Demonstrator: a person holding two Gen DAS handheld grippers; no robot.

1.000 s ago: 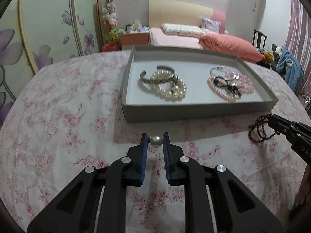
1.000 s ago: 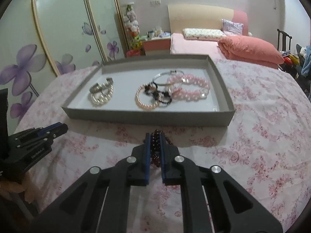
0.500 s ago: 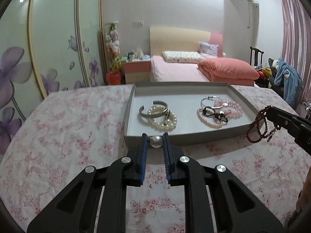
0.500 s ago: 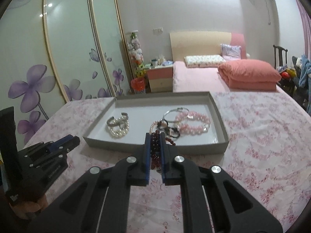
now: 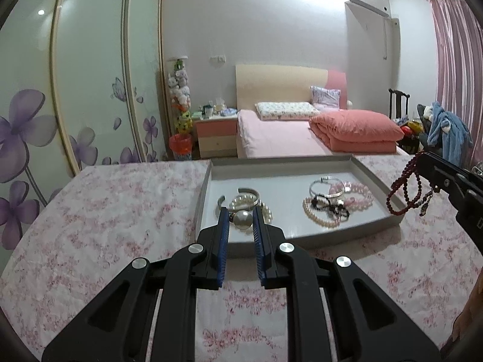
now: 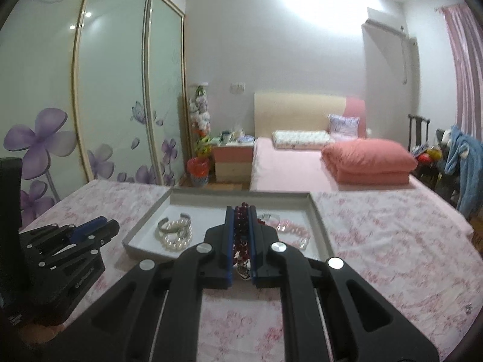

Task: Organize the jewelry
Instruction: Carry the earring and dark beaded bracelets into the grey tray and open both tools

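Observation:
My left gripper (image 5: 241, 220) is shut on a pearl ring (image 5: 242, 220) and holds it in the air at the near left edge of the grey tray (image 5: 302, 238). My right gripper (image 6: 241, 220) is shut on a dark red bead bracelet (image 6: 241, 232); in the left wrist view the bracelet (image 5: 406, 190) hangs from it over the tray's right rim. The tray holds a silver cuff with a white pearl bracelet (image 5: 262, 205) on the left and a silver bangle and pink bead bracelets (image 5: 353, 194) on the right.
The tray lies on a table with a pink floral cloth (image 5: 114, 217). Behind it are a pink bed (image 5: 302, 138), a nightstand (image 5: 215, 134) and sliding wardrobe doors (image 5: 90, 96). The left gripper shows at the left of the right wrist view (image 6: 90, 232).
Both grippers have risen from the cloth with their jewelry and moved toward the tray; the views have tilted up to show more of the room.

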